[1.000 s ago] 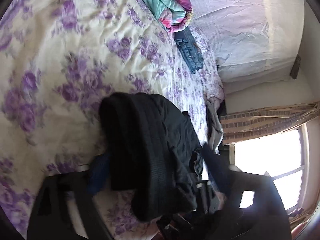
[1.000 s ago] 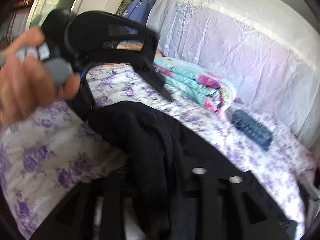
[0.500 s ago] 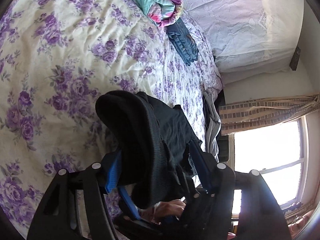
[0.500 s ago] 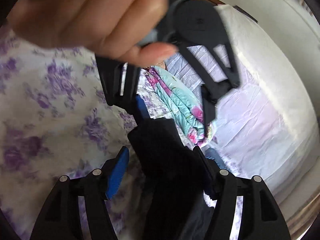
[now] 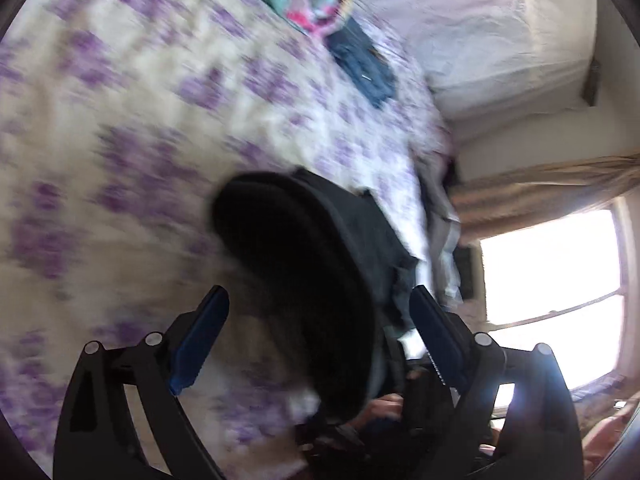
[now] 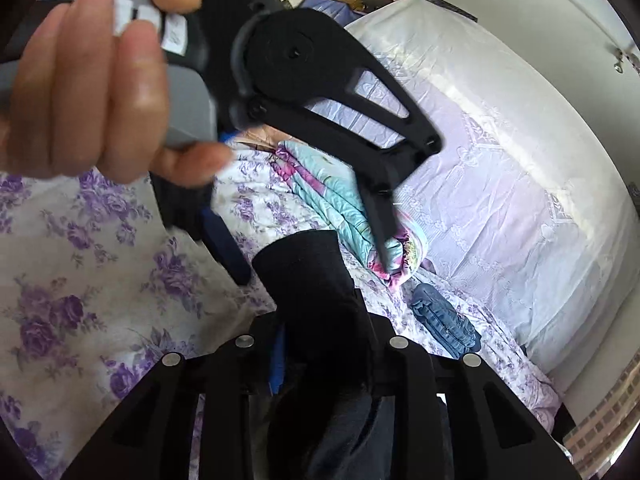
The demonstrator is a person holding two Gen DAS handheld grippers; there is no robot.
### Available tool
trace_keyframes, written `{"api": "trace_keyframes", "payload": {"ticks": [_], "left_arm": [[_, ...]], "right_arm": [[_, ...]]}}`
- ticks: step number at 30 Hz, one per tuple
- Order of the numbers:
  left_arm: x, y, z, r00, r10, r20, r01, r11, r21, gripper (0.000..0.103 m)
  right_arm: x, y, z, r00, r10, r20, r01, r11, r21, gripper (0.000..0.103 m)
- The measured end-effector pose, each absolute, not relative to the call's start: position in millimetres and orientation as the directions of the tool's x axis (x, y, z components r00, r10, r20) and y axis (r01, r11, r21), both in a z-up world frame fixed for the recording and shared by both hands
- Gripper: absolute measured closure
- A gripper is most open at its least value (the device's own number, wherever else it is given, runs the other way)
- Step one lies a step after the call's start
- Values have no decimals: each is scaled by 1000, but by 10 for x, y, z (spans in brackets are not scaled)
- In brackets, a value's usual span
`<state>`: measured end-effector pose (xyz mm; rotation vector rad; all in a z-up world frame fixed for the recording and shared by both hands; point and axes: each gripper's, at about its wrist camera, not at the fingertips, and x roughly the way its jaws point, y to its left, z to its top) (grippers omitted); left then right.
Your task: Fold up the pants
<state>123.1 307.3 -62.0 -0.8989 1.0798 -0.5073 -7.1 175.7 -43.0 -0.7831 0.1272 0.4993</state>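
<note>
The black pants (image 5: 304, 276) are bunched and held up over a floral bedspread (image 5: 120, 120). In the left wrist view, which is blurred, my left gripper (image 5: 316, 312) is open, its blue-padded fingers (image 5: 200, 336) wide apart on either side of the cloth. In the right wrist view my right gripper (image 6: 324, 364) is shut on the black pants (image 6: 316, 292), which stick up from between its fingers. The left gripper (image 6: 320, 128) and the hand holding it show just above and to the left.
A folded teal and pink blanket (image 6: 340, 208) and a folded blue garment (image 6: 444, 324) lie at the bed's far side by a white covered headboard (image 6: 500, 160). A bright window (image 5: 552, 292) and curtain are at the right.
My left gripper has opened wide around the pants. My right gripper has closed on them. The left view has swung and blurred.
</note>
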Motion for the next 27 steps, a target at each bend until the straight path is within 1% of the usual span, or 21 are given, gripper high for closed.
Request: {"api": "trace_keyframes", "payload": {"ticks": [1,2,3,4,6,7,8,10,13,14,17,19,22,27], "left_arm": [[1282,3048,-641,416,-743,-525,-63,552,-831,14],[1316,3038,-660,424,-731,-535,-69,563,-824,15],[1352,3025,-680,432,-714,-551,-81,578,-812,21],[1383,3010,-705,433,-703,-564,-90,589,-803,40],[1443,2953,-767,407,-715,-569,-94,587,-804,56],[1446,2930,-774,405,-717,-567,-88,587,-805,69],[1437,2883,-730,415,-690,-593,-73,625,-777,71],[1406,2806,-650,438,-646,-625,-59,673,-737,74],[1359,2633,-449,489,-527,-695,-43,781,-623,75],[1339,2543,-352,511,-473,-718,-32,824,-566,75],[1315,2267,-153,556,-347,-755,3,909,-416,76],[1312,2093,-61,577,-294,-762,24,939,-344,76],[1323,1905,36,594,-269,-758,58,954,-294,76],[1345,1537,145,601,-279,-749,112,957,-267,76]], "right_arm": [[-79,1729,-434,876,388,-288,-477,601,-641,74],[-84,1713,-438,876,388,-286,-477,603,-640,74],[-91,1701,-443,876,389,-285,-476,604,-639,74],[-91,1682,-444,877,390,-281,-474,606,-639,74],[-67,1648,-445,878,384,-287,-474,609,-636,74],[-86,1634,-454,876,383,-295,-479,613,-628,74],[-81,1616,-455,874,382,-300,-483,618,-621,75],[-118,1608,-460,876,381,-298,-481,628,-612,75],[-154,1583,-458,879,379,-290,-476,653,-589,75],[-145,1563,-449,881,377,-285,-472,663,-582,75],[-99,1458,-408,888,368,-274,-459,699,-548,75],[-13,1334,-372,894,358,-270,-448,721,-528,75],[62,1141,-303,901,345,-263,-433,757,-490,75],[119,831,-231,919,312,-243,-392,799,-457,75]]}}
